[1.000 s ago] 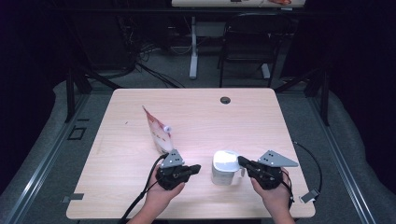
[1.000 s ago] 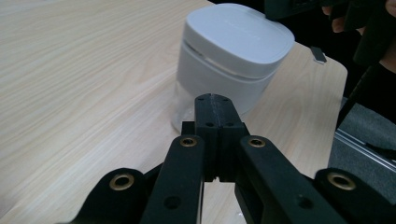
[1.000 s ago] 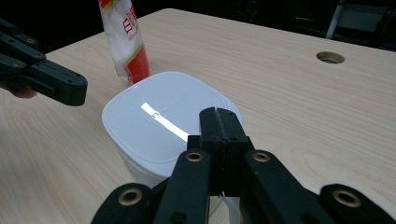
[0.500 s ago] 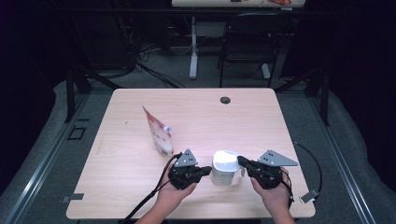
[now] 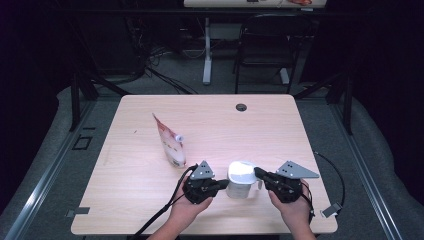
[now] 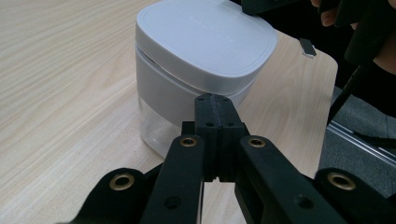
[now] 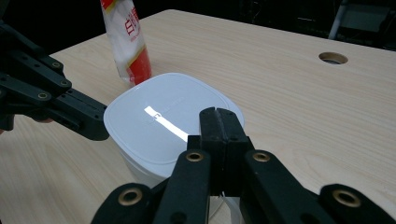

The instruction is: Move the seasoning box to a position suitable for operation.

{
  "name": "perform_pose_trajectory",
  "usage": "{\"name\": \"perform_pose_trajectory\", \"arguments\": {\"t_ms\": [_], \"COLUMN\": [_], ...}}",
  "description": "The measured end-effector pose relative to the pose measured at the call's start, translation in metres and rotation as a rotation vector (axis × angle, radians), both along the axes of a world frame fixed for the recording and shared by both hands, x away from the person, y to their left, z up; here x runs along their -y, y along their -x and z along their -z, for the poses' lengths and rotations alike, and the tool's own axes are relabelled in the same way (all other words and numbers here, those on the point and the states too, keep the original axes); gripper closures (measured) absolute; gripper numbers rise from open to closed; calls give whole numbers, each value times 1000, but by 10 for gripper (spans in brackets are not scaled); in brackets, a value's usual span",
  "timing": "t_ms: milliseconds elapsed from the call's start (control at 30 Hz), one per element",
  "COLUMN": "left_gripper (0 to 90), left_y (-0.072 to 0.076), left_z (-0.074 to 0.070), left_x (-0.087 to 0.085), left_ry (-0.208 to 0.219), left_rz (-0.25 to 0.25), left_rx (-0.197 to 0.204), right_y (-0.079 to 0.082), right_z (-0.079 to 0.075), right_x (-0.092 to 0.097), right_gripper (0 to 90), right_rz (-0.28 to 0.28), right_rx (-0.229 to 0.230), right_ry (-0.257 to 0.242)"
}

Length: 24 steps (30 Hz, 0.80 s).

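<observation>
Wooden table (image 5: 150, 200) bears an upright white container (image 5: 241, 179), lid up, between two clenched tools.

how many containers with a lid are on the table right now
1: a white lidded container stands near the table's front edge, between the left gripper and right gripper. The pouch behind it is not one.

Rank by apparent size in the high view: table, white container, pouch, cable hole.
1. table
2. pouch and white container: the two look about alike, so no ranking between them
3. cable hole
</observation>
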State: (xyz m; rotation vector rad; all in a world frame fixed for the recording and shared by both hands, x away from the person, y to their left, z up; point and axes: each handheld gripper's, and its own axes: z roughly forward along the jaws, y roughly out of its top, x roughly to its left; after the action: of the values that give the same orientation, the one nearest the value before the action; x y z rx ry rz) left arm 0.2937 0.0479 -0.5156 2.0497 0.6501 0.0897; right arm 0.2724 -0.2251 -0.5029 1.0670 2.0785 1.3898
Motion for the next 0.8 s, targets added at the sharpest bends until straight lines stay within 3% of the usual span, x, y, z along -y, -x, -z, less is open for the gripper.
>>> {"name": "perform_pose_trajectory", "arguments": {"t_ms": [667,800], "left_gripper": [900,900], "left_y": [-1,0], "left_z": [-7,-9], "left_x": [0,1], "left_ry": [28,36], "left_rz": [3,6], "left_rx": [13,17], "right_y": [7,11], "right_z": [1,0], "right_x": [3,1], "right_gripper": [893,867], "right_rz": [5,1], "right_rx": [15,26], "right_ry": [12,45]}}
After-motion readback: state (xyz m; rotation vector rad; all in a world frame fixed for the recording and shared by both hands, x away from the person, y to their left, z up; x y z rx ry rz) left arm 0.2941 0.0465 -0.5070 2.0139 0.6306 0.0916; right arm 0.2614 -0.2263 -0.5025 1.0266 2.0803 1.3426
